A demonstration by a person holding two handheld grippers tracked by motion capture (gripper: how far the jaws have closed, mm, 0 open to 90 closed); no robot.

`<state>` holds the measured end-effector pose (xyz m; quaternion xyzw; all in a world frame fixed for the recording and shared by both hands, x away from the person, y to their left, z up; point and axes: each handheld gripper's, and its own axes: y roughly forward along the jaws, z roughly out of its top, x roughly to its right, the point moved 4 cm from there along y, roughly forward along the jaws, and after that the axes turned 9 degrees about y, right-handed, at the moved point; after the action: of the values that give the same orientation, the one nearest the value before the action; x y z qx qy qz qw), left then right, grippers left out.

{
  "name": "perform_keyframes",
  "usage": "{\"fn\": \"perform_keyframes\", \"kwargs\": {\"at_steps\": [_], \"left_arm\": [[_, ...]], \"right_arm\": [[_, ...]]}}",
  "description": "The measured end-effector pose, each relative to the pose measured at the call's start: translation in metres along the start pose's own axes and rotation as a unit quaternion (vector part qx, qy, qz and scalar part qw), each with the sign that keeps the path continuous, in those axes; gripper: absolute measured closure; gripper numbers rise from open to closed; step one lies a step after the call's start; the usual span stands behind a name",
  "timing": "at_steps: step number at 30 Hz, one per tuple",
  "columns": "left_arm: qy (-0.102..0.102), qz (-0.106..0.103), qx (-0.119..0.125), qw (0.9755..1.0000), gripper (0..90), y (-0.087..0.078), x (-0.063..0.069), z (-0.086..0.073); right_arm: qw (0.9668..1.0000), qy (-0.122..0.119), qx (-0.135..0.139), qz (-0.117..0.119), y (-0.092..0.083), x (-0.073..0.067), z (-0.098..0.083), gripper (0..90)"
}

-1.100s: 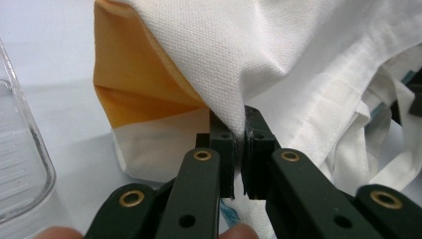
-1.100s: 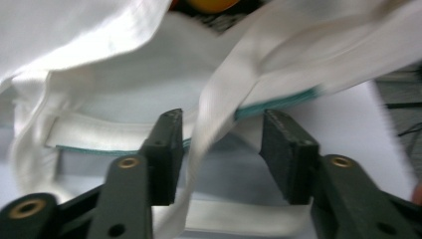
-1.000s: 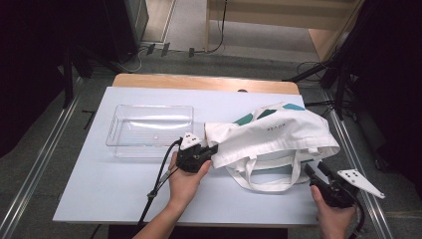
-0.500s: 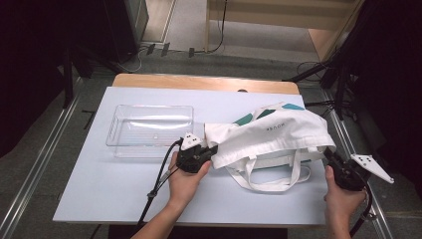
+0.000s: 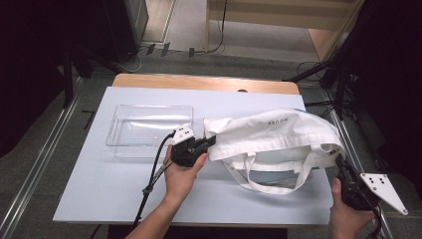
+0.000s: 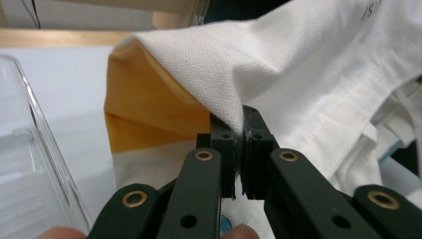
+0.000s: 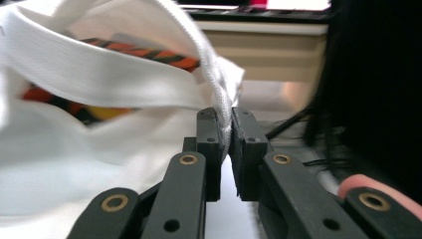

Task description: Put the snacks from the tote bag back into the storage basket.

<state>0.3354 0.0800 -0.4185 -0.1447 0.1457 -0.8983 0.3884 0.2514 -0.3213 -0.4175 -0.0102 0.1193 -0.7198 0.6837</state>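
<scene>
Grey floor (image 5: 59, 129), wooden furniture (image 5: 278, 20) behind table (image 5: 99, 189).

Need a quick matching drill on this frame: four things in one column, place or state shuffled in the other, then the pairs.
Things:
1. left gripper
2. right gripper
3. clear tray
4. tote bag

Places or states:
A. empty, on the table's left half
B. shut on the bag's right end, at the table's right edge
C. white, spread between the two grippers
D. shut on the bag's left corner, beside the tray

Pairs: 1-D, 2-B, 3-A, 4-C
</scene>
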Motion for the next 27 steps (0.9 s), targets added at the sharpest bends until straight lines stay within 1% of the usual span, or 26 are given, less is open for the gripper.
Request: {"fn": "perform_keyframes", "kwargs": {"at_steps": [1, 2, 3, 4, 5, 6, 7, 8, 9, 10, 11, 12, 13, 14, 16, 17, 18, 19, 20, 21, 23, 24, 25, 26, 27], "left_arm": [[0.000, -0.001, 0.003, 1.0000, 87.4, -0.001, -0.001, 0.003], [-0.005, 0.001, -0.001, 1.0000, 87.4, 0.000, -0.004, 0.003], [-0.005, 0.001, -0.001, 1.0000, 87.3, 0.000, -0.004, 0.003], [-0.014, 0.006, -0.016, 0.9998, 87.2, 0.004, -0.008, -0.002], [-0.019, 0.010, -0.022, 0.9995, 87.1, 0.006, -0.010, -0.005], [-0.019, 0.010, -0.022, 0.9995, 87.1, 0.006, -0.010, -0.005], [-0.023, 0.011, -0.028, 0.9993, 87.1, 0.007, -0.012, -0.008], [-0.026, 0.012, -0.030, 0.9991, 86.8, 0.008, -0.013, -0.011], [-0.026, 0.012, -0.030, 0.9991, 86.8, 0.008, -0.013, -0.011], [-0.024, 0.015, -0.033, 0.9991, 86.6, 0.009, -0.013, -0.012], [-0.024, 0.015, -0.033, 0.9991, 86.6, 0.009, -0.013, -0.012], [-0.021, 0.017, -0.032, 0.9991, 86.6, 0.010, -0.012, -0.012], [-0.018, 0.021, -0.034, 0.9991, 86.5, 0.010, -0.012, -0.012], [-0.022, 0.023, -0.033, 0.9989, 86.5, 0.011, -0.013, -0.012], [-0.025, 0.024, -0.033, 0.9988, 86.5, 0.012, -0.014, -0.012], [-0.025, 0.024, -0.033, 0.9988, 86.4, 0.012, -0.014, -0.012], [-0.019, 0.023, -0.035, 0.9989, 86.4, 0.012, -0.012, -0.013], [-0.019, 0.023, -0.035, 0.9989, 86.4, 0.012, -0.012, -0.013], [-0.016, 0.021, -0.034, 0.9991, 86.3, 0.012, -0.011, -0.013], [-0.015, 0.021, -0.035, 0.9991, 86.3, 0.011, -0.011, -0.013], [-0.013, 0.021, -0.035, 0.9991, 86.1, 0.011, -0.011, -0.013], [-0.014, 0.023, -0.038, 0.9989, 85.9, 0.011, -0.012, -0.014], [-0.014, 0.023, -0.038, 0.9989, 85.9, 0.011, -0.012, -0.014], [-0.012, 0.026, -0.040, 0.9988, 85.8, 0.011, -0.013, -0.016], [-0.012, 0.026, -0.043, 0.9987, 85.8, 0.011, -0.013, -0.018]], "right_arm": [[1.0000, 0.001, 0.002, -0.007, -0.004, 0.000, 0.000, 85.0], [0.9999, 0.002, 0.003, -0.010, -0.007, 0.002, -0.002, 84.9], [0.9999, 0.002, 0.003, -0.010, -0.007, 0.002, -0.002, 84.9], [0.9996, 0.015, -0.023, 0.001, -0.006, 0.004, -0.011, 81.9], [0.9992, 0.020, -0.033, 0.007, -0.005, 0.006, -0.015, 76.6], [0.9992, 0.020, -0.033, 0.007, -0.005, 0.006, -0.015, 76.6], [0.9983, 0.027, -0.050, 0.015, -0.004, 0.008, -0.020, 68.0], [0.9945, 0.046, -0.086, 0.038, -0.002, 0.017, -0.030, 58.1], [0.9945, 0.046, -0.086, 0.038, -0.002, 0.017, -0.030, 58.1], [0.9941, 0.048, -0.087, 0.043, -0.007, 0.026, -0.034, 55.6], [0.9951, 0.042, -0.081, 0.039, -0.010, 0.028, -0.034, 55.2], [0.9951, 0.042, -0.081, 0.039, -0.010, 0.028, -0.034, 55.2], [0.9964, 0.033, -0.070, 0.036, -0.015, 0.029, -0.032, 55.0], [0.9977, 0.023, -0.049, 0.040, -0.023, 0.029, -0.024, 55.0], [0.9980, 0.031, -0.029, 0.046, -0.029, 0.028, -0.018, 54.3], [0.9980, 0.031, -0.029, 0.046, -0.029, 0.028, -0.018, 54.3], [0.9967, 0.044, -0.020, 0.066, -0.030, 0.026, -0.010, 50.6], [0.9956, 0.049, -0.020, 0.077, -0.029, 0.024, -0.008, 50.0], [0.9950, 0.052, -0.018, 0.084, -0.027, 0.023, -0.006, 49.6], [0.9941, 0.059, -0.022, 0.089, -0.024, 0.021, -0.004, 49.0], [0.9941, 0.057, -0.028, 0.088, -0.016, 0.017, 0.001, 47.2], [0.9944, 0.053, -0.033, 0.085, -0.011, 0.014, 0.003, 45.4], [0.9953, 0.042, -0.036, 0.079, -0.005, 0.012, 0.004, 43.3], [0.9955, 0.039, -0.043, 0.075, 0.002, 0.010, 0.004, 40.6], [0.9944, 0.045, -0.052, 0.080, 0.009, 0.009, 0.004, 37.9]]}}
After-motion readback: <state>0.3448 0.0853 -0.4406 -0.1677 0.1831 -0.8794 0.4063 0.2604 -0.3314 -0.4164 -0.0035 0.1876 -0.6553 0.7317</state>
